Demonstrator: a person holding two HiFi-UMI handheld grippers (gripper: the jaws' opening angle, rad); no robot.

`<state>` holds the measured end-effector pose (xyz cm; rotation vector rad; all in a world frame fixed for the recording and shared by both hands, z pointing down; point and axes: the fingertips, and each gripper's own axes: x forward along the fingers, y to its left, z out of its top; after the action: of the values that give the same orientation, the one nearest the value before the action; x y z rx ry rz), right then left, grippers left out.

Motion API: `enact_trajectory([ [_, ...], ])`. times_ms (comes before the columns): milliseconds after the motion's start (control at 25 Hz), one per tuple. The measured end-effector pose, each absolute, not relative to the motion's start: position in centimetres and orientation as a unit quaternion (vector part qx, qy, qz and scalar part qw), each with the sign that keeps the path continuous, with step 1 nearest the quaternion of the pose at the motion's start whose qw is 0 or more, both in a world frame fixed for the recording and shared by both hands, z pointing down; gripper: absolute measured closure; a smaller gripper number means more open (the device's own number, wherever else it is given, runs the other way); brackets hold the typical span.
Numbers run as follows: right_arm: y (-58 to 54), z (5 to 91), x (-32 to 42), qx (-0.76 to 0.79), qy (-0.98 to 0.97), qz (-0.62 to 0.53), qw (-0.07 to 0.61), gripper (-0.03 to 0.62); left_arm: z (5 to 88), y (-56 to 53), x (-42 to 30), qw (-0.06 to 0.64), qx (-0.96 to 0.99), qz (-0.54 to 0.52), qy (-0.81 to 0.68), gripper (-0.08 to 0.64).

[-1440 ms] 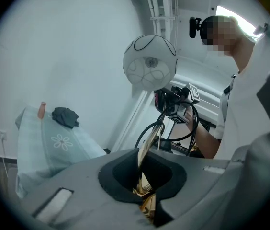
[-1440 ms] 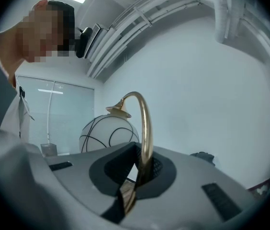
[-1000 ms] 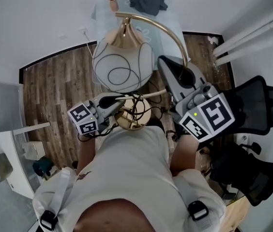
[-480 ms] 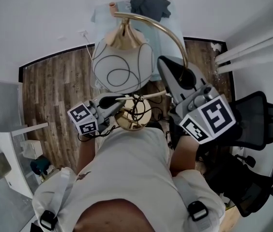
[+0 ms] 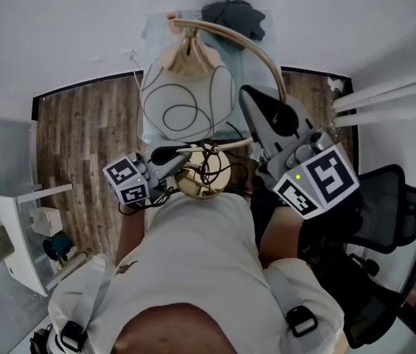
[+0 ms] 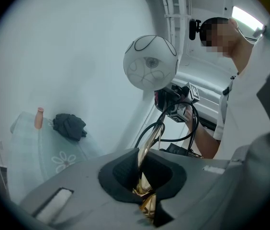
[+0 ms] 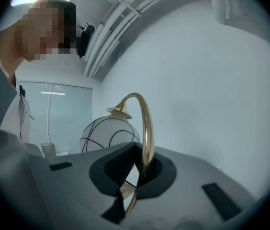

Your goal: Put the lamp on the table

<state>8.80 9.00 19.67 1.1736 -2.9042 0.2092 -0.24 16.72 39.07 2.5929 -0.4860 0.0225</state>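
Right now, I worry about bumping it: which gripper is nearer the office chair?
Right. The right gripper sits beside the chair; the left gripper is farther off, across the lamp from it.

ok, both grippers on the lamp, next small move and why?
Probably carry the gold-armed lamp with the white globe shade forward to the glass table, grips unchanged: left gripper and right gripper are each shut on its gold stem, it hangs in the air, and the table lies ahead.
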Motion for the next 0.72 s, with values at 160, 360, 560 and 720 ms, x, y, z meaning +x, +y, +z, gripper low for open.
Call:
enact_trajectory([
  [160,7.0,19.6,9.6,0.363,-0.929,0.068,0.000,0.595,39.0,15.1,0.7,0.250,0.949,0.008,-0.190,0.551],
  [360,4.9,19.4,9.8,0.350,-0.934,0.065,0.000,0.594,38.9,13.2,1.2,0.251,0.947,0.005,-0.203,0.551],
  [560,3.1,19.4,9.6,0.347,-0.935,0.066,0.002,0.594,38.8,11.5,1.0,0.251,0.945,0.005,-0.209,0.551],
  [720,1.0,19.5,9.3,0.349,-0.935,0.066,0.007,0.594,39.0,9.5,0.8,0.253,0.945,0.004,-0.207,0.551],
])
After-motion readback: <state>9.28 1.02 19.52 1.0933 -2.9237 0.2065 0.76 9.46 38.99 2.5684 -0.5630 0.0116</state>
